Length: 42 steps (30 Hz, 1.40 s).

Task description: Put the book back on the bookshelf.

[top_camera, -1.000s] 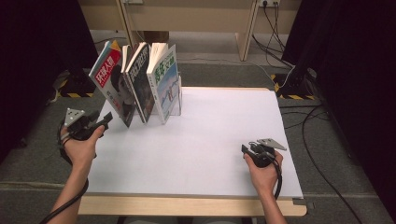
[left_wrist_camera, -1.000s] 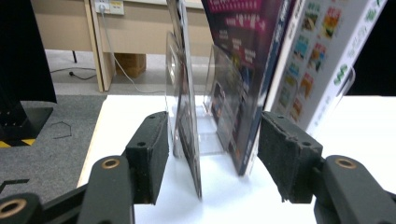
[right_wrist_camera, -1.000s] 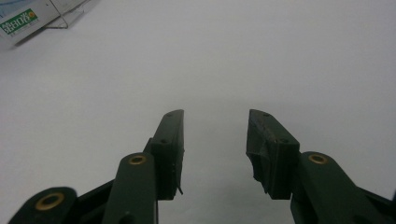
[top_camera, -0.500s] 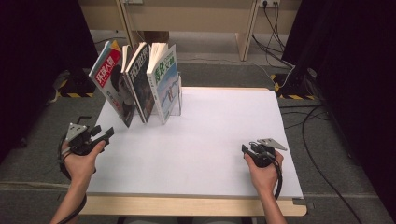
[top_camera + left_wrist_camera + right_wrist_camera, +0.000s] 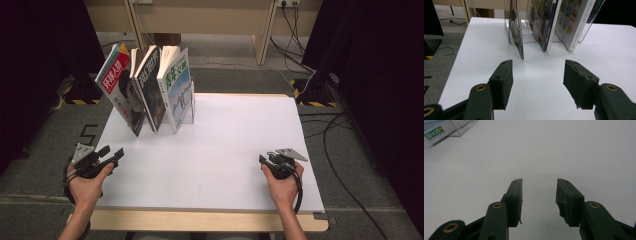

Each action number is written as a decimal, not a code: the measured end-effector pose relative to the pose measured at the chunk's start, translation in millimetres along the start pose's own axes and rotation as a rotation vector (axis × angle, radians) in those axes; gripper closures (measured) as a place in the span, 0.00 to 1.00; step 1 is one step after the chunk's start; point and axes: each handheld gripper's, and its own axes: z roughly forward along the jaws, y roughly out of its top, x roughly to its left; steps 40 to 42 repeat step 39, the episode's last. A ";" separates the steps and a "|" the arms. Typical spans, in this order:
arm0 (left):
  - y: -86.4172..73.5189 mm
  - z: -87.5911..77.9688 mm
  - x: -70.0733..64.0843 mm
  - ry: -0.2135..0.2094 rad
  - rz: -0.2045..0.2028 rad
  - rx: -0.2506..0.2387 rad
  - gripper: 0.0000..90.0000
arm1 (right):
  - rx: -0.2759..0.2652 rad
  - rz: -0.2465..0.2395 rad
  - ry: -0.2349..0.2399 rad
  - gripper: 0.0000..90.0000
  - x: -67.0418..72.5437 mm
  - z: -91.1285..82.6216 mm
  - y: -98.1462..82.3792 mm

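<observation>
With both the left tool [image 5: 537, 83] and right tool [image 5: 539, 202] open and empty, advance the left tool toward the nearest magazine [image 5: 516, 27], leaning in the clear rack [image 5: 510, 37] at the table's [image 5: 225, 150] far-left corner, and grip its free edge squarely.

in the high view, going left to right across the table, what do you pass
left gripper → red-covered magazine → dark-covered book → light blue book → bare white table → right gripper
</observation>
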 end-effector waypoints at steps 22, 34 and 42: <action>-36.0 -2.2 -4.4 0.003 0.006 0.025 0.44 | -0.004 -0.001 0.001 0.64 0.1 0.7 -0.1; -41.5 -4.5 -2.6 -0.002 0.004 0.023 0.45 | 0.001 -0.012 0.002 0.64 2.2 2.1 -1.9; -40.7 -5.6 -2.7 -0.008 0.001 0.018 0.46 | 0.006 -0.008 0.003 0.64 4.3 3.2 -2.6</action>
